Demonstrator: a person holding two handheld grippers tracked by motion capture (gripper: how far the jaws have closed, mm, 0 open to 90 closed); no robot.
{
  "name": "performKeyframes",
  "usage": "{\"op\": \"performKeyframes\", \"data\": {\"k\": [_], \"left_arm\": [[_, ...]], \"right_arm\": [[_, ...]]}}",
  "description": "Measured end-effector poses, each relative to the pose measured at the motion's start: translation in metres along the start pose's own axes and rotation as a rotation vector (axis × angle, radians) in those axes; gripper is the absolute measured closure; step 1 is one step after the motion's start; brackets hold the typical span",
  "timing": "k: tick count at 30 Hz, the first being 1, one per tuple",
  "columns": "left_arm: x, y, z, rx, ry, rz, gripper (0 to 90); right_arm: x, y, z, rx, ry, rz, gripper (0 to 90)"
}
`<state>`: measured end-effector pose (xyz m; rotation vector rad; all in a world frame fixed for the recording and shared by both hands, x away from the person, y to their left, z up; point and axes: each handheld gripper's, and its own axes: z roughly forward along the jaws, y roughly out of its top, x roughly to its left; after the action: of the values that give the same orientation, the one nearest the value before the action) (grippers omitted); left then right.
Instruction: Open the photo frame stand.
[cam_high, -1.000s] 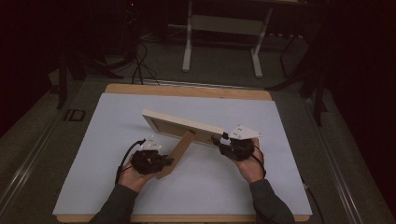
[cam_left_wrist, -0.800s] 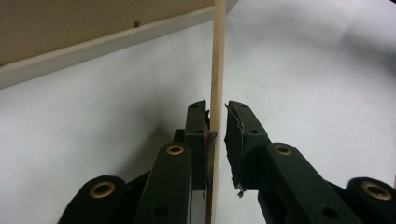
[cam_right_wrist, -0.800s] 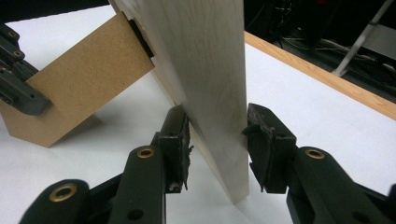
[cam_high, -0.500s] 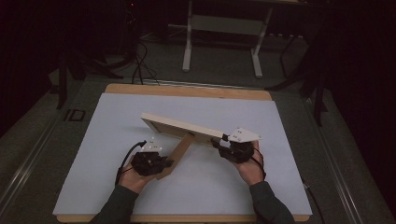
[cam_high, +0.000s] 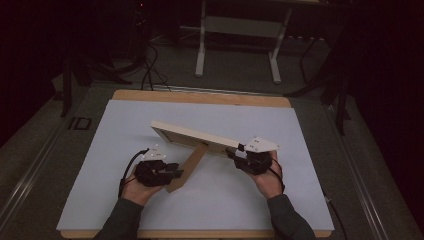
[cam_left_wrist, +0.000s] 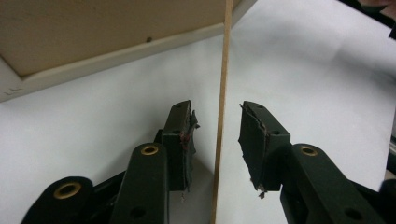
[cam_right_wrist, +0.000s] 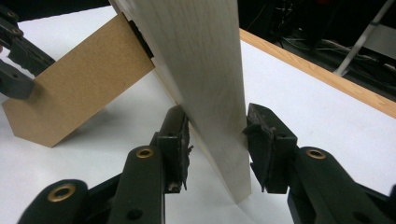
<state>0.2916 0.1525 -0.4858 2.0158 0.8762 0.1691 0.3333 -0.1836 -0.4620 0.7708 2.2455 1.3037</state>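
Two grippers work on one picture frame, which stands near the middle of the high view on the white table. The left gripper has just been opening its jaws; the thin brown stand runs between the pads without touching them. The right gripper is closed on the frame's pale wooden edge, at the right end in the high view.

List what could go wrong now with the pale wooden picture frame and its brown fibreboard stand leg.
The left gripper has just been opening, its pads clear of the thin brown fibreboard stand leg, so the leg may swing or slip. The pale wooden picture frame leans, gripped at one end by the right gripper; it could topple.
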Motion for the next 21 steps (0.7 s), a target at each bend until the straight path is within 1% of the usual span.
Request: {"op": "performKeyframes", "data": {"k": [6, 11, 18, 21], "left_arm": [[0.002, 0.002, -0.011, -0.041, 0.010, -0.001, 62.5], [0.005, 0.002, -0.018, -0.071, 0.027, -0.007, 61.9], [0.009, 0.004, -0.028, -0.110, 0.055, -0.018, 62.0], [0.010, 0.004, -0.032, -0.124, 0.063, -0.019, 62.2]], "right_arm": [[-0.001, 0.000, 0.000, -0.002, 0.006, 0.008, 59.4], [-0.002, -0.001, -0.002, -0.011, 0.025, 0.044, 57.8], [-0.005, -0.002, -0.006, -0.017, 0.042, 0.067, 56.1], [-0.006, -0.003, -0.008, -0.019, 0.045, 0.070, 55.9]]}}
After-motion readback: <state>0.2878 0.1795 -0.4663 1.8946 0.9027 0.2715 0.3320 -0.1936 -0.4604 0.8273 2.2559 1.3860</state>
